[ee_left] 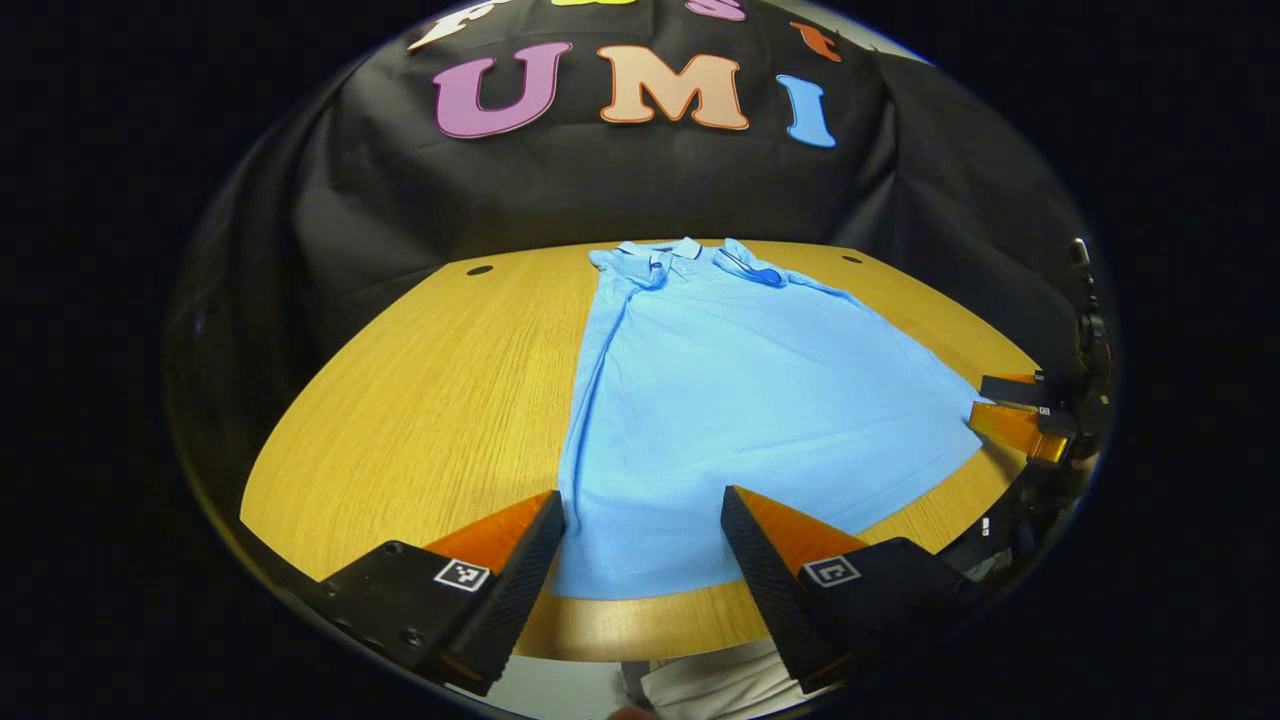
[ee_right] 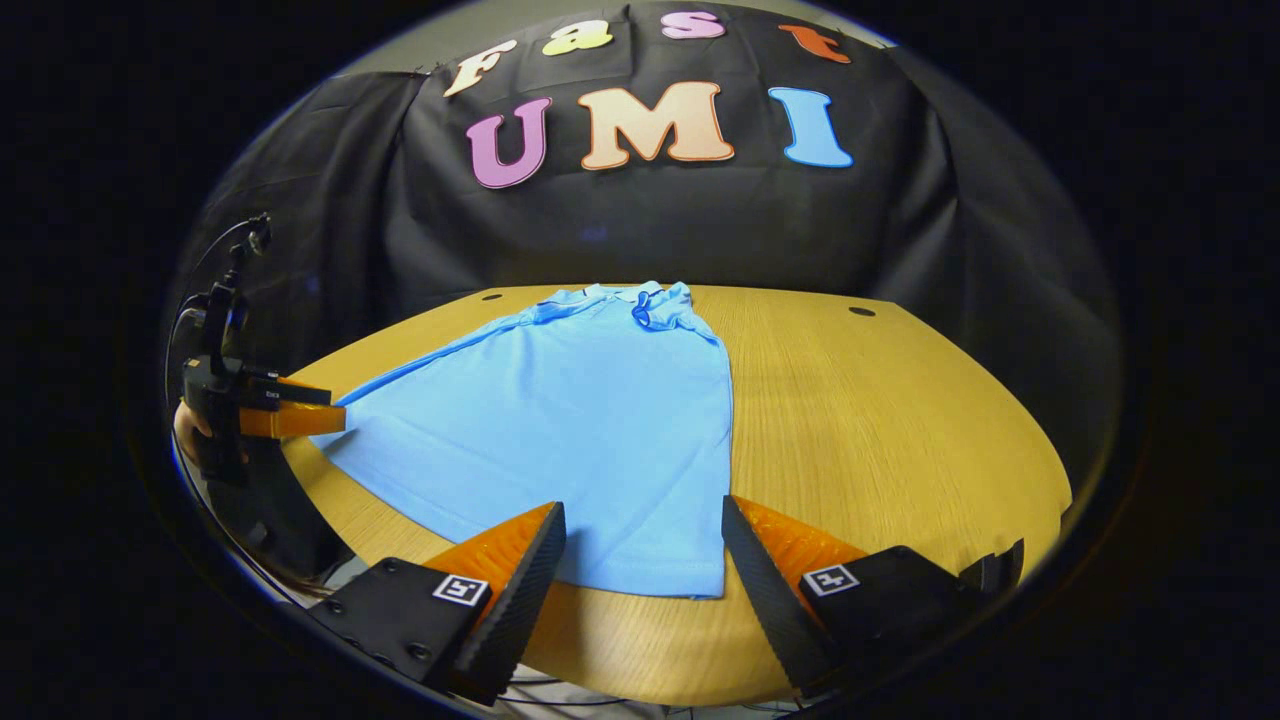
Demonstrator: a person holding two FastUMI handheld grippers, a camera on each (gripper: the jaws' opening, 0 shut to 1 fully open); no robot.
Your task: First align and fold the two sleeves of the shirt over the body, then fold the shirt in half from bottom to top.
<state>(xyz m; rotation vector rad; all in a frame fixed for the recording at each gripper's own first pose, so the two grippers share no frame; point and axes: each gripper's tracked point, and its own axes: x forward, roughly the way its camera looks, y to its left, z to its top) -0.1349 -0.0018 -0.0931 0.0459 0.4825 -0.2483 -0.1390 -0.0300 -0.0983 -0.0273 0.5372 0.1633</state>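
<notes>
**Sleeves folded in, bottom-to-top fold not yet made**

A light blue shirt (ee_left: pixel 740 400) is laid flat on the wooden worktop (ee_left: pixel 430 400), collar (ee_left: pixel 690 258) towards the far edge and hem (ee_left: pixel 640 585) along the near edge. No sleeve is seen spread out to either side; the sides run as straight folded edges, so the sleeve folds are judged to be done. The body is at full length, so the fold in half from bottom to top is judged to be left.

In the left gripper view, the left tool (ee_left: pixel 640 520) is held low at the near edge, its fingers apart and straddling the hem's left corner, with nothing clamped between them. In the right gripper view, the right tool (ee_right: pixel 640 525) is held in a like pose at the hem's right corner (ee_right: pixel 700 585), fingers apart and nothing gripped. Whether the fingertips touch the cloth cannot be told.

Each tool is also seen from the other's camera, at the side of the shirt near the worktop's edge, pointing inward at the cloth. Both are placed as if for a pinch of the hem corners.
</notes>
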